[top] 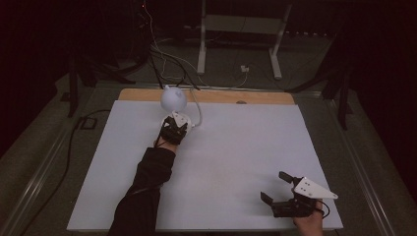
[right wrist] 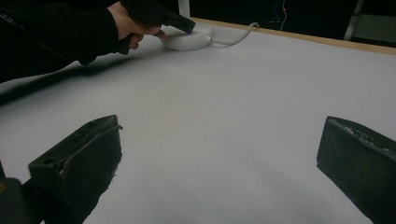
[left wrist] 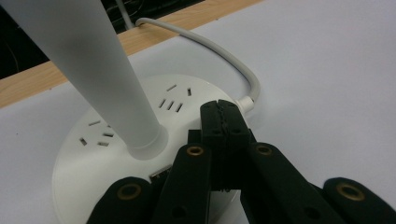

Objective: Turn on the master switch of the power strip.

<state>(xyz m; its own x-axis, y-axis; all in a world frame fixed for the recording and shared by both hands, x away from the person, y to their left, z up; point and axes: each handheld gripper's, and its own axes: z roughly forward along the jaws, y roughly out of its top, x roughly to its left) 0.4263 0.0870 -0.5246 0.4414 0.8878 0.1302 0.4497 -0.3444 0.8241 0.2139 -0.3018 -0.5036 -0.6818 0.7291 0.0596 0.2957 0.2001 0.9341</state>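
While the left gripper (left wrist: 224, 116) jaws press together over the lamp base (left wrist: 93, 158), the right gripper (right wrist: 219, 154) gapes, empty.

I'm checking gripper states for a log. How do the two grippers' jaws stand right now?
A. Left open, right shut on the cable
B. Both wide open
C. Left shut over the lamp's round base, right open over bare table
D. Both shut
C: the left gripper has its jaws pressed together above the white lamp base, while the right gripper has its jaws far apart over the bare table.
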